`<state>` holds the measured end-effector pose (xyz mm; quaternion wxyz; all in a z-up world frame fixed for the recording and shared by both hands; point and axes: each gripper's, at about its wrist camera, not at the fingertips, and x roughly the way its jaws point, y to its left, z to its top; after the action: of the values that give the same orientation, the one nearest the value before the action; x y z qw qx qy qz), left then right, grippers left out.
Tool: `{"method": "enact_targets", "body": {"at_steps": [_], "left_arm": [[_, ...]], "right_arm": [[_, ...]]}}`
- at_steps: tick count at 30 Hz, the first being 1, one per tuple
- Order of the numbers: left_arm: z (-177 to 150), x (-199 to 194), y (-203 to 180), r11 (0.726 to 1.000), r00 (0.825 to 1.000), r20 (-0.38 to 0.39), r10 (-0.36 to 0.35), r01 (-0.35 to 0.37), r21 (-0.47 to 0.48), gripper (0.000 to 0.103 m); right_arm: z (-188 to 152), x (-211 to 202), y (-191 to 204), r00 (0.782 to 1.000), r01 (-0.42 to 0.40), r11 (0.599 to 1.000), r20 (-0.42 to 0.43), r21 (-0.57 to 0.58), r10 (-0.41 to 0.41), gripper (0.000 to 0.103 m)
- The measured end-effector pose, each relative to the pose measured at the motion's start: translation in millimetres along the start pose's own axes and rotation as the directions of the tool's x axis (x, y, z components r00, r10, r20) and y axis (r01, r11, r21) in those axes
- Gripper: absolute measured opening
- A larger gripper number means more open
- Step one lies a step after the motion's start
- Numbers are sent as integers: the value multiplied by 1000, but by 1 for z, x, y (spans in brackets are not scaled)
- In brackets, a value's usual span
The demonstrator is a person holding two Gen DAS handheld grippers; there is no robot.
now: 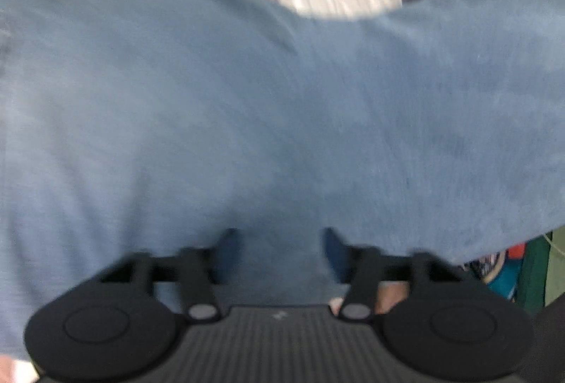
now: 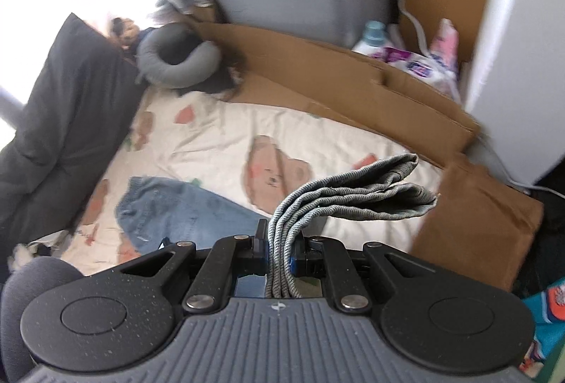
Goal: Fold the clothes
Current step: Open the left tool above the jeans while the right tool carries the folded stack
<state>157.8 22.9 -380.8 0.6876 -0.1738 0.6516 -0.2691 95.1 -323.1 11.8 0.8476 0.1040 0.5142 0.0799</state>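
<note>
Right wrist: right tongs (image 2: 280,241) clenched on grey folded cloth (image 2: 356,195); left tongs (image 1: 279,241) spread under blue cloth (image 1: 247,100)

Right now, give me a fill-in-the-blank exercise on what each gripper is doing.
1. The right gripper is shut on a folded ____ cloth.
2. The jeans lie on a sheet printed with ____.
3. The left wrist view is mostly filled by ____ fabric.

Missing words: grey; bears; blue
</note>
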Motion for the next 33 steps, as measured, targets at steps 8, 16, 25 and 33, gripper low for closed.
{"method": "enact_targets", "body": {"at_steps": [8,16,25,33], "left_arm": [[0,-59,41,990,983,153,100,-83,-113,76],[-6,-113,77,967,951,276,140,-71,-246,76],[-42,-152,99,945,919,350,180,-62,-321,76],[-80,-178,121,910,892,407,198,-12,-415,76]], "right_arm": [[25,11,58,998,-53,993,-23,-105,51,9],[44,31,105,995,-91,983,-61,-162,82,9],[64,58,155,989,-125,970,-101,-208,106,9],[67,102,189,980,-173,958,-137,-227,145,9]]}}
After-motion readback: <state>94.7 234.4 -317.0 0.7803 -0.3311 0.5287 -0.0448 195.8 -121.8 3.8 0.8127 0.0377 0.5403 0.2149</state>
